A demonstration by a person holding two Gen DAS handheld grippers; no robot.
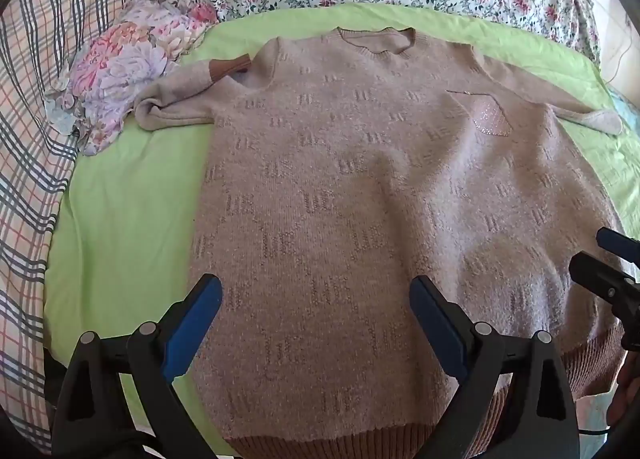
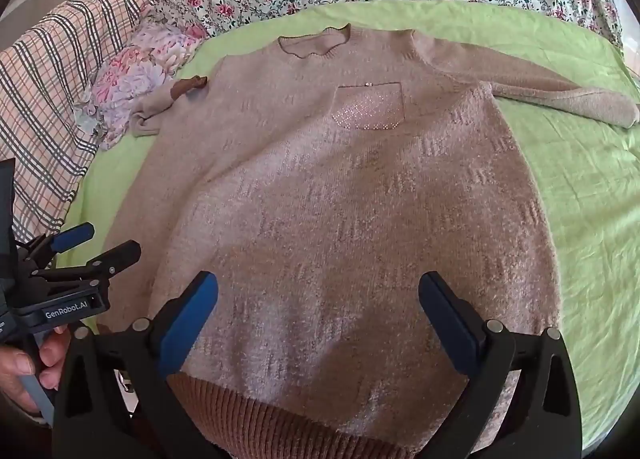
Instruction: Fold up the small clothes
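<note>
Left wrist view: my left tool [image 1: 316,299] wide open, empty, above the hem of the beige knitted sweater [image 1: 360,199] lying flat on the green bedsheet [image 1: 120,219]. My right tool [image 2: 318,295] also fully open, holding nothing.

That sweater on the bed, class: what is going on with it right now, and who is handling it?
A person holds a two-finger gripper in each hand above a beige knit sweater spread front-up on a green sheet. The left gripper and the right gripper both hang open over the hem end, gripping nothing. One sleeve lies bunched with its brown cuff turned in; the other sleeve lies stretched out. No fold is made yet.
</note>
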